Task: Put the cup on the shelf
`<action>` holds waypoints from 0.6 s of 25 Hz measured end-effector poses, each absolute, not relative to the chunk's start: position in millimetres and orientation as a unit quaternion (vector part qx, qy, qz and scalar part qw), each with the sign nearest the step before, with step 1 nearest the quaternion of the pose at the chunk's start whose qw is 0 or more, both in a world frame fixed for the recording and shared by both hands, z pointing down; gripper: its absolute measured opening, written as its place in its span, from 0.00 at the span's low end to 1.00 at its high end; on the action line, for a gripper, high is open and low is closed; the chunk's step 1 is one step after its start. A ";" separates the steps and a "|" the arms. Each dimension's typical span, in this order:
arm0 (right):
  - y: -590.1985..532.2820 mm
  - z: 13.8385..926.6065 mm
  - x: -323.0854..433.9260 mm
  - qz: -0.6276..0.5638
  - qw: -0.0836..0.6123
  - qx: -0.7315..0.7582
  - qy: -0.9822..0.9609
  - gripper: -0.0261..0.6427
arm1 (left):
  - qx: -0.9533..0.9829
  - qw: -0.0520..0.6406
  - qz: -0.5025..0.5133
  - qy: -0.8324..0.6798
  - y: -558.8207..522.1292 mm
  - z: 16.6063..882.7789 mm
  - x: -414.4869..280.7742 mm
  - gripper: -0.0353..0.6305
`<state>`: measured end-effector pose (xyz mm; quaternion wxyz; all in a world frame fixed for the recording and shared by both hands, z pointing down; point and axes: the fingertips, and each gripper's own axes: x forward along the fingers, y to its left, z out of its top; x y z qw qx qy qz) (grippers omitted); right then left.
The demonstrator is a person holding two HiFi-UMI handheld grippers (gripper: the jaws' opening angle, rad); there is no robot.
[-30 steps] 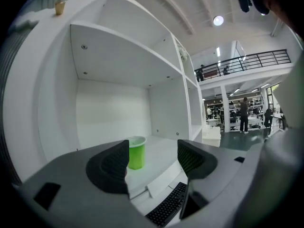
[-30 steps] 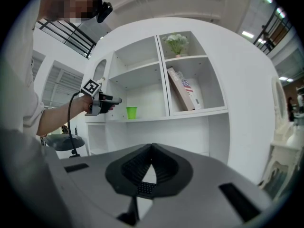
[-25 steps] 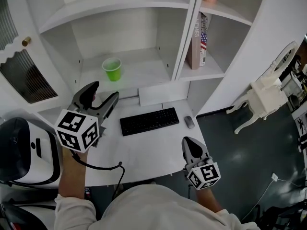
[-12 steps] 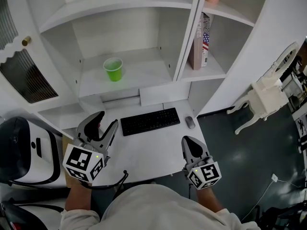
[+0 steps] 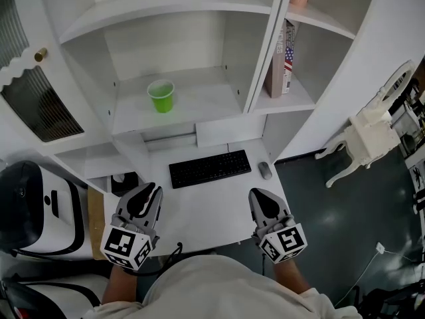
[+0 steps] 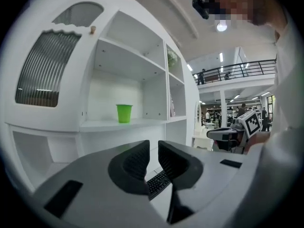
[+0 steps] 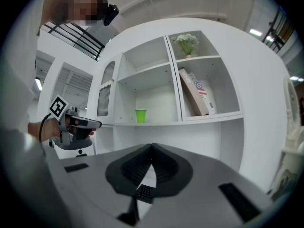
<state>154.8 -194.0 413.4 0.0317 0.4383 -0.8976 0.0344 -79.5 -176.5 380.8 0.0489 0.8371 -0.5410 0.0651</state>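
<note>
The green cup (image 5: 160, 96) stands upright on the white shelf (image 5: 199, 108) of the wall unit, alone in its middle compartment; it also shows as the cup (image 6: 124, 113) and the cup (image 7: 140, 116) in the gripper views. My left gripper (image 5: 147, 195) hovers over the desk's front left, well short of the cup. Its jaws are closing, with a narrow gap left and nothing between them (image 6: 153, 147). My right gripper (image 5: 264, 198) hangs at the desk's front right, shut and empty (image 7: 152, 149).
A black keyboard (image 5: 209, 168) and a mouse (image 5: 265, 170) lie on the white desk (image 5: 199, 208). A book (image 5: 282, 58) leans in the right compartment. A white device (image 5: 33, 211) sits at the left, a white chair (image 5: 365, 138) at the right.
My left gripper has drawn back from near the shelf to the desk's front edge, and its jaws have narrowed from wide open. The cup stays on the shelf. The right gripper has not moved.
</note>
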 end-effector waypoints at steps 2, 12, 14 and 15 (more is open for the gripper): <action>-192.0 412.2 151.0 0.031 0.033 0.432 -0.901 0.04 | 0.834 0.060 0.065 -0.545 -171.6 390.9 -81.6 0.12; -182.2 407.5 138.8 0.022 0.032 0.407 -0.913 0.04 | 0.834 0.077 0.074 -0.542 -156.2 421.5 -77.5 0.10; -181.0 407.7 136.9 0.022 0.033 0.403 -0.914 0.04 | 0.835 0.079 0.077 -0.539 -154.3 427.1 -74.6 0.10; -180.3 408.0 136.1 0.022 0.034 0.401 -0.915 0.04 | 0.835 0.080 0.078 -0.539 -153.3 429.6 -73.6 0.10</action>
